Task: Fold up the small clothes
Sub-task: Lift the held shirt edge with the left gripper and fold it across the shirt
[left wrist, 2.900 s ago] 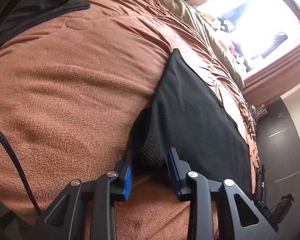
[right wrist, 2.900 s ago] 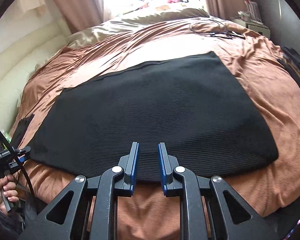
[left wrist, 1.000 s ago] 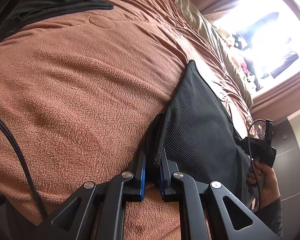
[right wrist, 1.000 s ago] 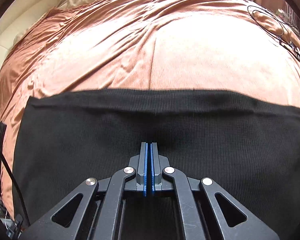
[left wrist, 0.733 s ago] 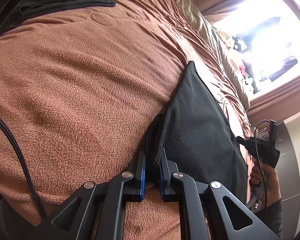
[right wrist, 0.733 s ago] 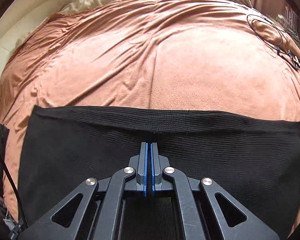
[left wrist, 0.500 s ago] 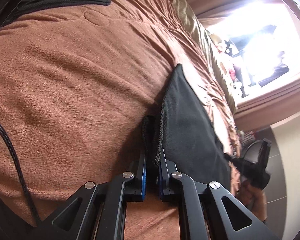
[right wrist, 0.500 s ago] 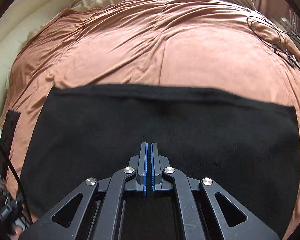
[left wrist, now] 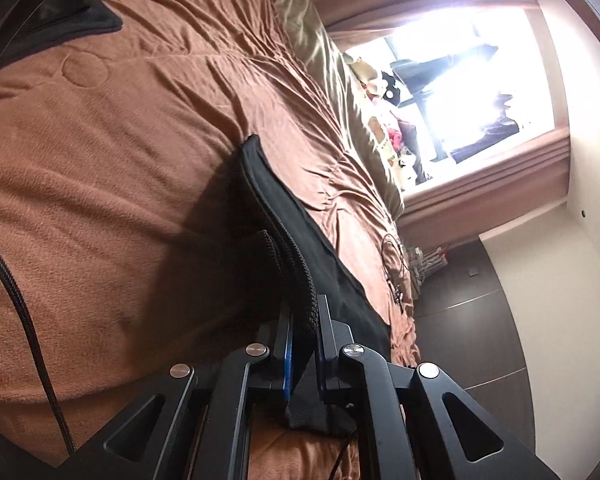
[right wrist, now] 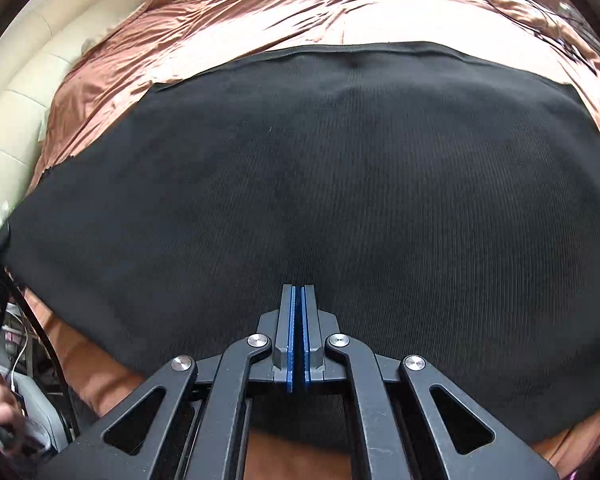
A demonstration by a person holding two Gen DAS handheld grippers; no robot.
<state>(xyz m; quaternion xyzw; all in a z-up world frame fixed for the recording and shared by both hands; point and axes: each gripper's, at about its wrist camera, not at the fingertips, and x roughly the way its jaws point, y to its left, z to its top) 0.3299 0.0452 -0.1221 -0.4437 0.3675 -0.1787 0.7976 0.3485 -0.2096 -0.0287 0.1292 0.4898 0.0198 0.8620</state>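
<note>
A bed [left wrist: 112,168] covered by a brown fleece blanket fills both views, with a bright window [left wrist: 472,92] and curtains beyond its far side. Spread across the blanket lies the black garment [right wrist: 340,184], a finely ribbed knit, roughly rectangular, its long axis running left to right in the right wrist view. Its far hem forms a straight, slightly raised band. The near edge is lifted off the bed at two places. The left gripper [left wrist: 302,344] pinches a bunched corner of the garment between its blue-lined fingers [left wrist: 287,356], the thick knit edge standing up between them. The right gripper [right wrist: 298,336] has its fingers pressed nearly together on the garment's near edge, about midway along it, fabric hanging below.
</note>
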